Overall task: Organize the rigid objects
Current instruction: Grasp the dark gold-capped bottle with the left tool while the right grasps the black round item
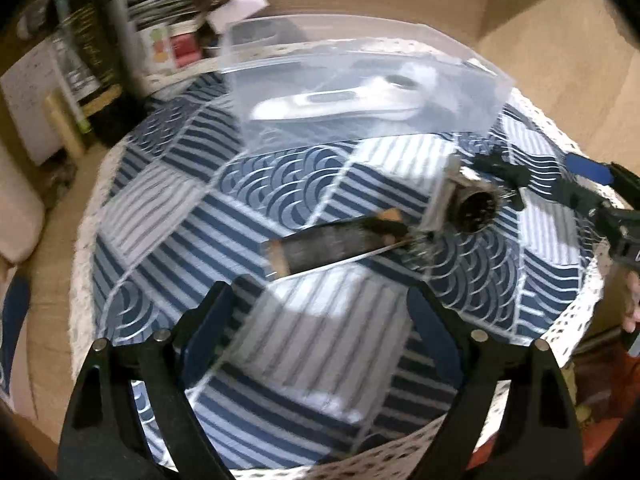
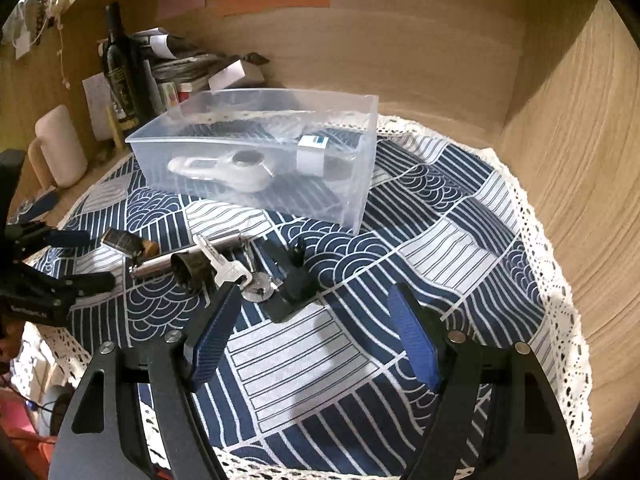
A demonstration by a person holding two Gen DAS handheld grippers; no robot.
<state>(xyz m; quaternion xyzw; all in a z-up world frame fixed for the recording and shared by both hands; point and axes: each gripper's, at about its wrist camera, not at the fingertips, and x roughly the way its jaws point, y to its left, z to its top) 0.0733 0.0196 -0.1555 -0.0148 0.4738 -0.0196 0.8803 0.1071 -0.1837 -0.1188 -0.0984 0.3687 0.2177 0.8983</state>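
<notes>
A clear plastic bin (image 2: 360,184) stands at the back of the patterned cloth; it also shows in the left wrist view (image 1: 280,80). Inside lie a white opener-like tool (image 2: 228,168) and a small white box (image 2: 312,154). In front of it lie a dark lighter-like block (image 2: 124,242), a silver tube with a dark cup (image 2: 188,270), keys (image 2: 230,270) and a black clip (image 2: 294,280). My right gripper (image 2: 316,308) is open just in front of the keys and clip. My left gripper (image 1: 324,288) is open, near the dark block (image 1: 332,242). Both are empty.
A dark bottle (image 2: 120,68), papers and small boxes (image 2: 224,72) crowd the back left. A white mug (image 2: 60,144) stands at the left. Wooden walls (image 2: 560,120) close in the back and right. The cloth's lace edge (image 2: 560,312) hangs near the right wall.
</notes>
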